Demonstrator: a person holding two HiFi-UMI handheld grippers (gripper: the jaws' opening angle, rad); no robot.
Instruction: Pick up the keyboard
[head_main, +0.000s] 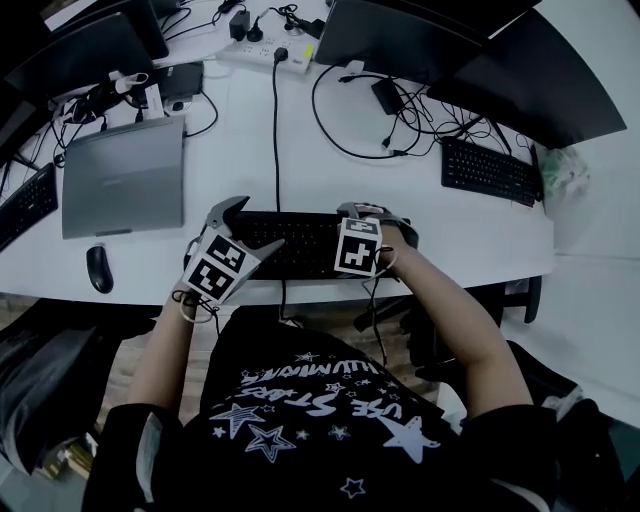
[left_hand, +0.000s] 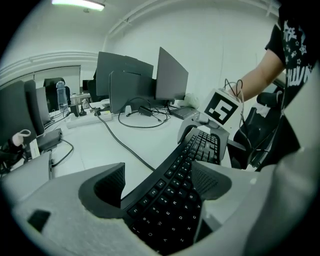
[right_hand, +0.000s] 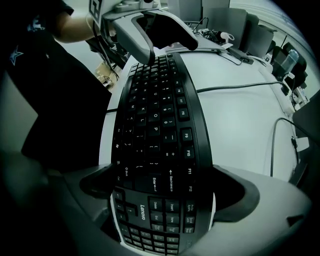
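A black keyboard (head_main: 300, 245) lies along the white desk's (head_main: 240, 150) front edge, its cable (head_main: 276, 130) running to the back. My left gripper (head_main: 255, 225) straddles its left end. In the left gripper view the keyboard (left_hand: 172, 200) fills the space between the jaws of the left gripper (left_hand: 159, 172), with the pads against its long edges. My right gripper (head_main: 372, 215) holds the right end. In the right gripper view the right gripper (right_hand: 162, 175) has both jaws pressed on the sides of the keyboard (right_hand: 155, 130), by the number pad. I cannot tell if the keyboard is off the desk.
A closed grey laptop (head_main: 125, 175) and a black mouse (head_main: 97, 268) sit left of the keyboard. A second keyboard (head_main: 490, 170) lies at the right, a third (head_main: 25, 205) at the far left. Monitors (head_main: 410, 35), a power strip (head_main: 265, 55) and cables crowd the back.
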